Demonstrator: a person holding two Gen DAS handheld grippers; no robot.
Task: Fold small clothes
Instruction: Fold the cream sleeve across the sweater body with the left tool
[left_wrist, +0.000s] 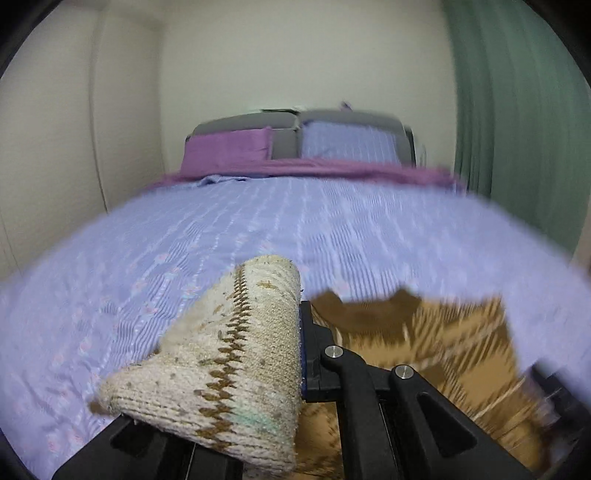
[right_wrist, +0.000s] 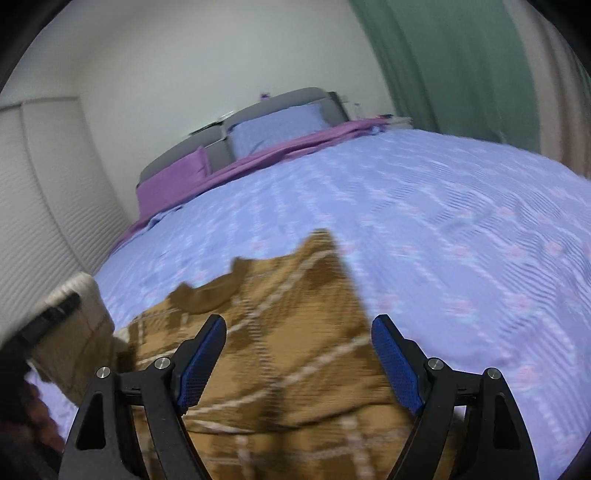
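Motion blur smears the brown knitted sweater (right_wrist: 280, 354) with its pale grid lines, so its hem and sleeves are hard to trace; its lower part runs off the bottom edge in both views. It lies on the lavender bedspread (right_wrist: 443, 221) near the foot of the bed. The left gripper (left_wrist: 301, 332) has its jaws clamped together on a cream, zigzag-patterned fold of the sweater (left_wrist: 236, 354), lifted above the bedspread and hiding one finger. The right gripper (right_wrist: 299, 358) hovers over the sweater with its jaws wide apart and nothing between its blue pads (right_wrist: 201, 365). Beyond the sweater sit a purple pillow (left_wrist: 225, 149), a lavender pillow (left_wrist: 347, 140), a grey headboard (left_wrist: 280, 122) and a green curtain (left_wrist: 517, 110).
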